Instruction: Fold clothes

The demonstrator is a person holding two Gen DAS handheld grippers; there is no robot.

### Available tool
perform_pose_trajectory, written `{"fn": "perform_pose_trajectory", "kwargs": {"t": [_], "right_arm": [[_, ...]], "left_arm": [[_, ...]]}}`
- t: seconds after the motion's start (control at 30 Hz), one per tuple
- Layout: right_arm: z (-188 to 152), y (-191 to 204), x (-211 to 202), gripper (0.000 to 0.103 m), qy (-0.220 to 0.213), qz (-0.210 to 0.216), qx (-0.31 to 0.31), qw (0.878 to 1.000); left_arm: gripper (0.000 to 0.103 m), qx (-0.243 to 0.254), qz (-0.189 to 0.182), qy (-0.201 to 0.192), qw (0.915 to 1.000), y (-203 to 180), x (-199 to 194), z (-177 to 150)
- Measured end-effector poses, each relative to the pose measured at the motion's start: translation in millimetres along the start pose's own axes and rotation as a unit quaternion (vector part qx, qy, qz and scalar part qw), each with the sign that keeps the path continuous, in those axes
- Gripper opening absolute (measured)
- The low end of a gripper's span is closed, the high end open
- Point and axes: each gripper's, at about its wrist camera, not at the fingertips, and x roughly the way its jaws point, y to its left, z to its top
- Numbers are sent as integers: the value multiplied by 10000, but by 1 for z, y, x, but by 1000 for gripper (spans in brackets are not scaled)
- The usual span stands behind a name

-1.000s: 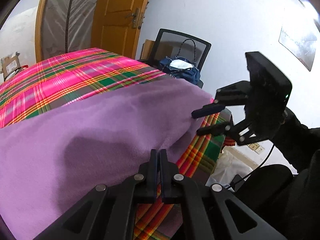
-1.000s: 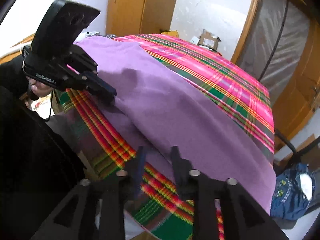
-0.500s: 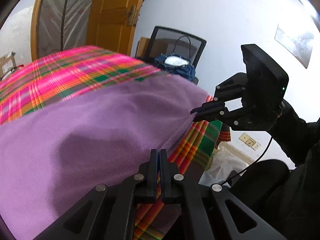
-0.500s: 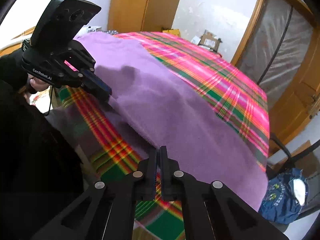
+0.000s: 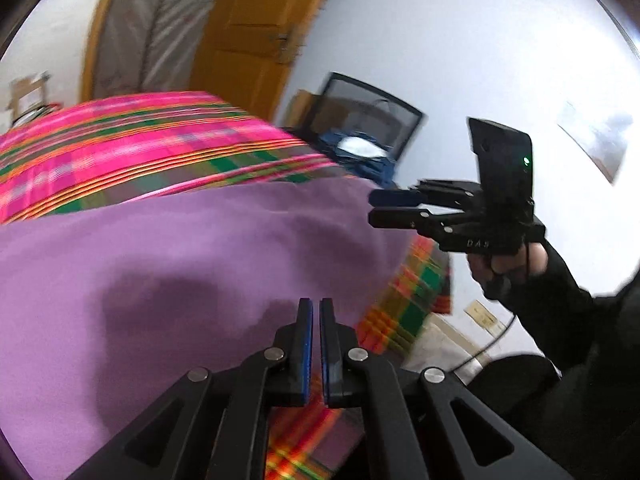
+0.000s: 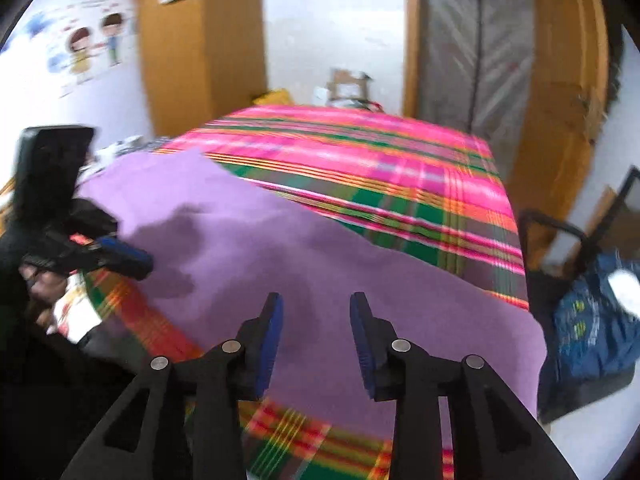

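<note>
Two grippers are in view, one in each hand of the person. On the left gripper [image 5: 313,312] the two blue pads are pressed together with only a thin slit between them, and I see no cloth caught there; it hangs above the near edge of the purple cloth [image 5: 168,264]. The jaws of the right gripper [image 6: 316,308] are opening: its two fingers stand clearly apart over the cloth, with nothing pressed between the pads. In the left wrist view this right gripper shows at the right side, its fingers one above the other, just beside the right corner of the cloth.

One purple cloth lies spread across the near half of the bed, and one plaid bedsheet [image 6: 360,160] in pink, green and orange is under it, bare on the far half. One dark blue bag [image 6: 592,320] sits on one black chair [image 5: 372,116] to the right of the bed. Both views are blurred.
</note>
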Motion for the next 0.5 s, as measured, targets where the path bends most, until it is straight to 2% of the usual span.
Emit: {"fn": "perform_pose_trajectory", "kwargs": {"t": [0.1, 0.23, 0.37, 0.5], "right_arm": [[10, 2, 21, 36, 59, 107, 64, 9999], [17, 14, 50, 35, 391, 181, -243, 9988], [21, -13, 71, 33, 560, -135, 34, 9983], [27, -47, 61, 33, 456, -528, 714, 9950]], "left_arm": [[2, -305, 337, 67, 9989, 17, 2, -4], [2, -653, 727, 133, 9951, 38, 1, -13], [2, -808, 818, 16, 9934, 48, -11, -20], [2, -987, 1009, -115, 9899, 57, -26, -25]]}}
